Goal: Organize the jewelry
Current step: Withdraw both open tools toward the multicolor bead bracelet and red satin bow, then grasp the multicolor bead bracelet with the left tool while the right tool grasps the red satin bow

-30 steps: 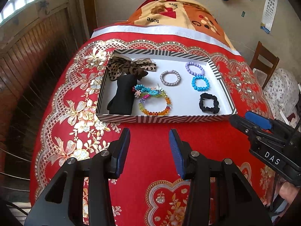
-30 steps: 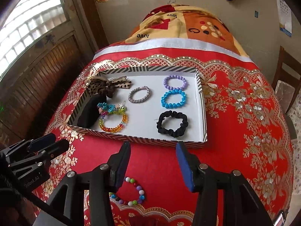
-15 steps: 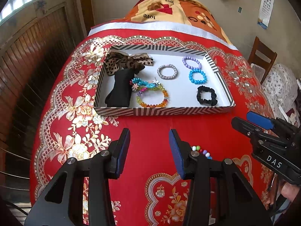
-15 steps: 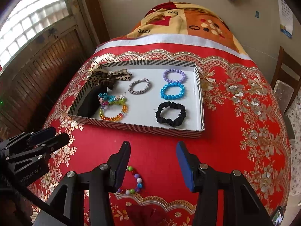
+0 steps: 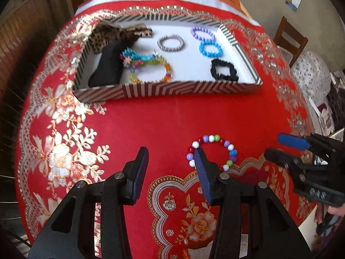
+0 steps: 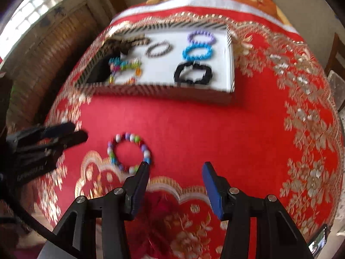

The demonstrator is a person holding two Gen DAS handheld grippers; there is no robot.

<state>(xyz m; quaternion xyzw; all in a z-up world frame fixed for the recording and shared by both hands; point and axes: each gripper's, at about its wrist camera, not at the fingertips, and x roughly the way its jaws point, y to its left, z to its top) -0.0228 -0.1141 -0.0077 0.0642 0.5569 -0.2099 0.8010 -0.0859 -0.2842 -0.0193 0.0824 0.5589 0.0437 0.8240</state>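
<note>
A multicoloured bead bracelet (image 5: 211,138) (image 6: 130,136) lies on the red cloth, in front of the striped tray (image 5: 168,89) (image 6: 161,90). My left gripper (image 5: 170,151) points down at the cloth; its jaws are opening with nothing between them, and its right fingertip overlaps the bracelet's left side. My right gripper (image 6: 176,165) is open and empty, its left fingertip at the bracelet's lower right edge. Each gripper shows in the other's view: the right one (image 5: 275,146), the left one (image 6: 80,132). The tray holds a black scrunchie (image 5: 224,71), a blue (image 5: 210,48), purple (image 5: 202,32) and silver bracelet (image 5: 170,43).
Also in the tray: a leopard bow (image 5: 116,34), a black cloth piece (image 5: 107,64) and tangled colourful bracelets (image 5: 151,67). The red floral cloth drops away at left and right. A wooden chair (image 5: 289,38) stands right of the table; a wooden wall runs along the left.
Both grippers have sunk and tipped further down toward the cloth. The bead bracelet has come into full view between them, and the tray has slid up in both views.
</note>
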